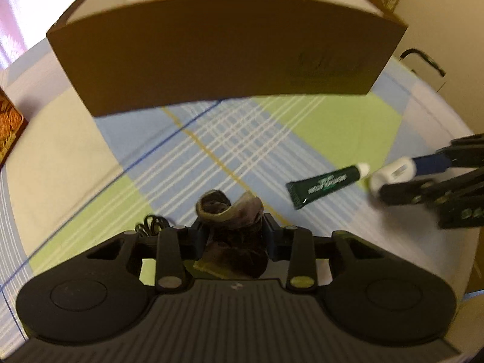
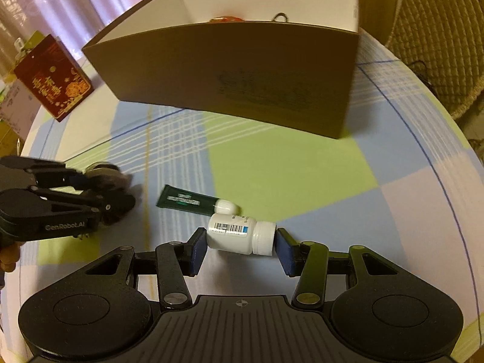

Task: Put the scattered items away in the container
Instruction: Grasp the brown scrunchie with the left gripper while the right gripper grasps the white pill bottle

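Observation:
My left gripper (image 1: pixel 236 236) is shut on a dark rolled sock (image 1: pixel 233 211) with an olive cuff, just above the checked tablecloth. The brown cardboard box (image 1: pixel 211 60) stands ahead of it, open at the top. In the right wrist view a white pill bottle (image 2: pixel 239 236) lies sideways between the blue pads of my right gripper (image 2: pixel 242 240), base against the left pad, cap against the right one. A dark green tube (image 2: pixel 187 201) with a white cap lies just beyond the bottle. The left gripper (image 2: pixel 121 193) with the blurred sock (image 2: pixel 121 180) is at the left.
Inside the box (image 2: pixel 227 75) I see an orange item (image 2: pixel 225 19) and a dark ring (image 2: pixel 280 16). A red printed carton (image 2: pixel 53 81) stands at the table's far left. A black cord (image 1: pixel 152 224) lies beside my left fingers. A wicker chair (image 2: pixel 438 30) is beyond the right edge.

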